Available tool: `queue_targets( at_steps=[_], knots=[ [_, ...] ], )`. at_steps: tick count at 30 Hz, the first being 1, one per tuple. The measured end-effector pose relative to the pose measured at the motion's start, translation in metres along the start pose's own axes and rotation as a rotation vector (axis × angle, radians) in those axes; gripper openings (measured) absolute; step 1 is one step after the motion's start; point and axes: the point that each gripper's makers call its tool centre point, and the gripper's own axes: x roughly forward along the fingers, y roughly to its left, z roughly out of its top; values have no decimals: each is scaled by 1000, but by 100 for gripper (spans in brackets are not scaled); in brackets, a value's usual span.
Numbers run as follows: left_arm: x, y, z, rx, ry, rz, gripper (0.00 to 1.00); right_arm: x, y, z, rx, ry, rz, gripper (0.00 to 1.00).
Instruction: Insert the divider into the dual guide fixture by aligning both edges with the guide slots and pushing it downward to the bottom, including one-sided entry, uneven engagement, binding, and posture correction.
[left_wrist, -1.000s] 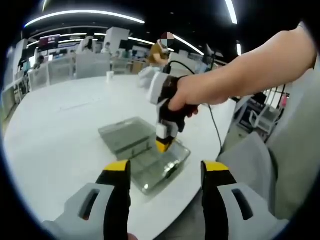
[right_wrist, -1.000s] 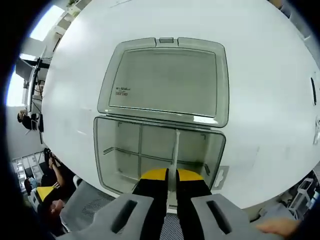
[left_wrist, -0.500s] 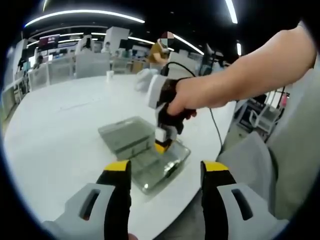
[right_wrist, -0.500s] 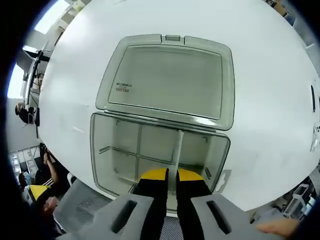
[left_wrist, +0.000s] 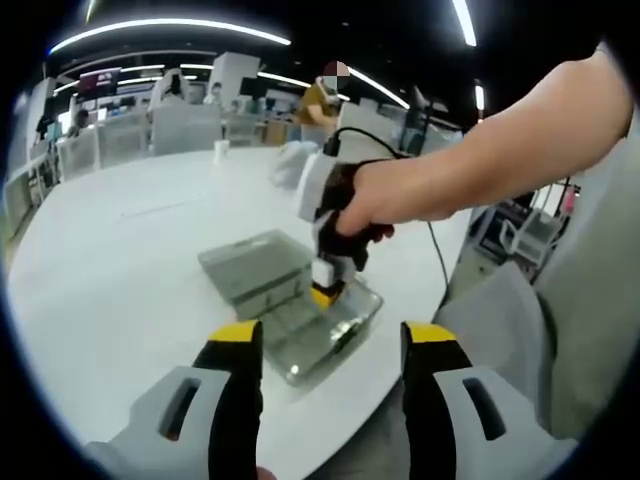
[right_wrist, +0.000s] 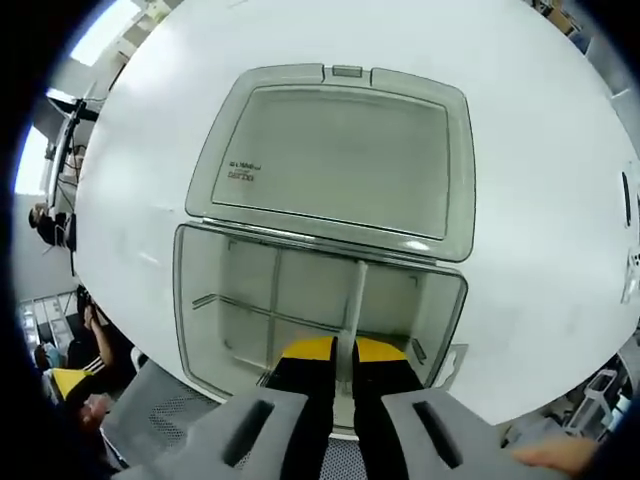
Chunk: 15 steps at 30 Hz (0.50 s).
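A clear plastic box (right_wrist: 205, 300) lies open on the white table, its lid (right_wrist: 340, 160) folded back flat. In the right gripper view my right gripper (right_wrist: 343, 352) is shut on a thin translucent divider (right_wrist: 352, 295) that stands on edge in the box's right part, running towards the lid hinge. Other dividers (right_wrist: 272, 292) stand in the box. In the left gripper view the box (left_wrist: 330, 322) sits near the table's edge, and the right gripper (left_wrist: 326, 292), held by a person's hand (left_wrist: 385, 195), points down into it. My left gripper (left_wrist: 330, 345) hovers open, short of the box.
The white round table (left_wrist: 120, 260) spreads left and beyond the box. A white cup (left_wrist: 220, 152) stands at its far side. A cable (left_wrist: 430, 250) trails off the right gripper. Grey chairs (right_wrist: 160, 420) and the person's grey sleeve (left_wrist: 590, 290) lie past the near edge.
The right gripper view has closed in on the box slightly, and the divider sits a little deeper. The left gripper has stayed still.
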Motion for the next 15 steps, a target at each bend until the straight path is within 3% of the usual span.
queue_targets(
  at_steps=[15],
  knots=[
    [-1,0,-2,0,0,3,52,3,0,3,2,-9,-6,0]
  ],
)
